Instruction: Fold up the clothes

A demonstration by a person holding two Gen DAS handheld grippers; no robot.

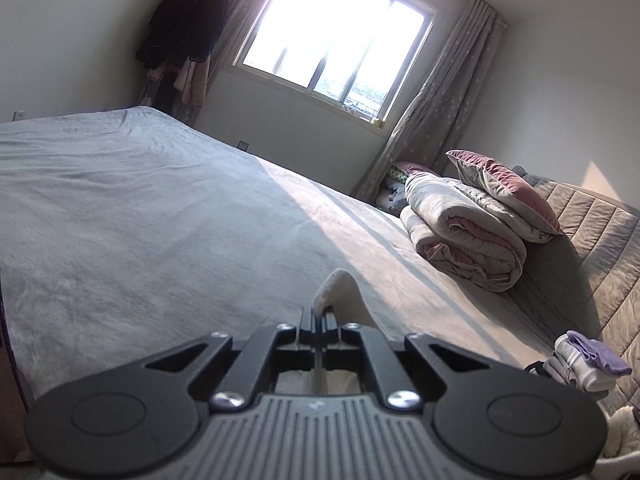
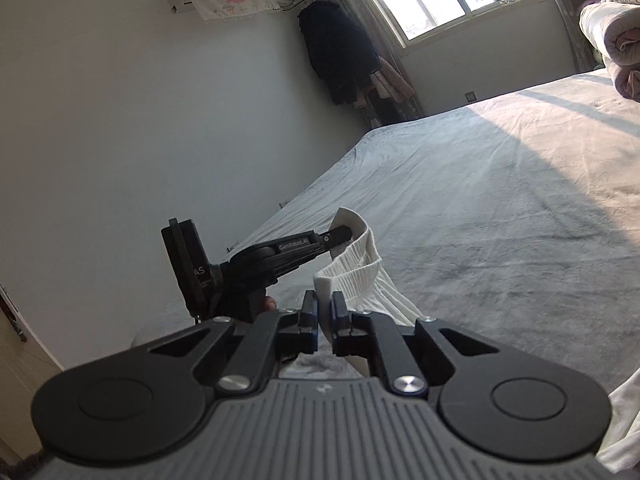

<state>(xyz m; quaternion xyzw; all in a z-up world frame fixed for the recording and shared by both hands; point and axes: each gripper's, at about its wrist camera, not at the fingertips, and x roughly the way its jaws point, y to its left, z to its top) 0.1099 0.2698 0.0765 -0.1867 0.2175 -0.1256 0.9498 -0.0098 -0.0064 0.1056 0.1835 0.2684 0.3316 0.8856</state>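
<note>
Both claws pinch a white garment [image 2: 352, 268] above the bed [image 2: 500, 200].
Left claw [image 2: 340, 236] and right claw [image 2: 325, 312] grip the ribbed edge; level, taut corners would lay it flat.

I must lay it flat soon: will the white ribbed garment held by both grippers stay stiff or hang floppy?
Probably floppy: the white ribbed garment sags between the left gripper and the right gripper. It looks light and thin. Its ribbed edge should not slip easily.

A home bedroom. A wide bed [image 1: 160, 208] fills it, with a folded quilt [image 1: 464, 232], pillow [image 1: 504, 192] and curtained window [image 1: 332, 36].
</note>
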